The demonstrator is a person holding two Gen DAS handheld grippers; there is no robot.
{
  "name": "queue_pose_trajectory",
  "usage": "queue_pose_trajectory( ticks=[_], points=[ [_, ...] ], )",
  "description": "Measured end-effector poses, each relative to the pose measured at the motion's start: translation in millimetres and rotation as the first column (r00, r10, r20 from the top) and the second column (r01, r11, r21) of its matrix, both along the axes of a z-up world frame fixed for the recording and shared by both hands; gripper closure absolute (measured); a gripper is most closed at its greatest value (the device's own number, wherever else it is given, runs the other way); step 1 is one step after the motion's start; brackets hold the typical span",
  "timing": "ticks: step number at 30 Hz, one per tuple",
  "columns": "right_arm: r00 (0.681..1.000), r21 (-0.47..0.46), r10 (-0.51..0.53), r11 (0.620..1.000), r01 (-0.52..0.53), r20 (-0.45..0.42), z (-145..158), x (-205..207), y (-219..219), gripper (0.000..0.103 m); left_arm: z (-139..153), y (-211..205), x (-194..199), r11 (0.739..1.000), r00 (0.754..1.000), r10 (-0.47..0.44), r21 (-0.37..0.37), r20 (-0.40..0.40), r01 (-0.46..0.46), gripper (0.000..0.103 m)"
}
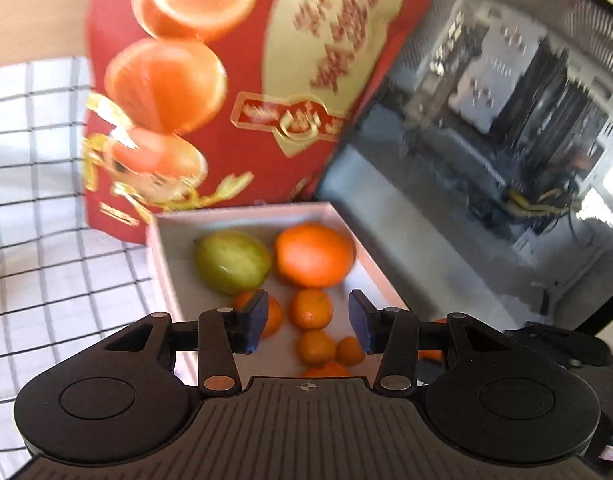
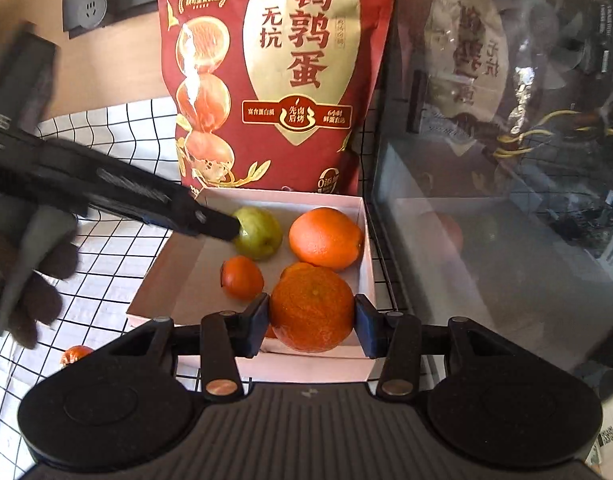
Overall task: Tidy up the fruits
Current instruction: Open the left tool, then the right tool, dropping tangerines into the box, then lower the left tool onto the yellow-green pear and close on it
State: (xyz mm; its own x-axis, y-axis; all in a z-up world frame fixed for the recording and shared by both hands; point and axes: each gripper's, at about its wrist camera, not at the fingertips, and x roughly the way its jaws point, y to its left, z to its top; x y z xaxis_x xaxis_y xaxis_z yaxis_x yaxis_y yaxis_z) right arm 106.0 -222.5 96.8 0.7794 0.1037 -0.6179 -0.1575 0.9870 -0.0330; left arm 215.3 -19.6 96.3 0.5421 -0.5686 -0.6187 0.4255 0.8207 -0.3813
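A shallow white box [image 1: 250, 211] [image 2: 364, 216] sits on a checked cloth. It holds a green pear [image 1: 232, 261] [image 2: 262, 232], a big orange [image 1: 314, 255] [image 2: 326, 238] and several small mandarins [image 1: 310, 308] [image 2: 242, 277]. My left gripper [image 1: 308, 322] is open and empty above the box; in the right wrist view it reaches in from the left [image 2: 222, 229] next to the pear. My right gripper [image 2: 311, 322] is shut on a large bumpy orange [image 2: 311, 306], held over the box's near right corner.
A red snack bag [image 2: 274, 72] [image 1: 242, 60] stands upright just behind the box. A glass-sided computer case [image 2: 506, 160] [image 1: 486, 140] stands right beside the box. One small mandarin [image 2: 75, 354] lies on the checked cloth [image 2: 118, 248] at the left.
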Motion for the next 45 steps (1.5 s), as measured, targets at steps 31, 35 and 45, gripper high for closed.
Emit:
queue_pose_trajectory(
  ticks=[31, 35, 45],
  points=[
    [0.995, -0.061, 0.096, 0.993, -0.097, -0.019, -23.6, 21.9, 92.2, 0.043, -48.7, 230.5, -116.9, 0.865, 0.866, 0.496, 0.132, -0.070, -0.485, 0.054],
    [0.992, -0.078, 0.127, 0.989, -0.129, -0.028, -24.2, -8.5, 110.2, 0.041, -36.2, 247.2, -95.8, 0.850, 0.854, 0.520, 0.111, -0.013, -0.515, 0.054],
    [0.981, -0.136, 0.166, 0.975, -0.178, -0.098, -41.5, -61.3, 150.3, 0.041, -18.4, 256.3, -4.4, 0.864, 0.871, 0.489, 0.112, 0.047, -0.491, 0.054]
  ],
)
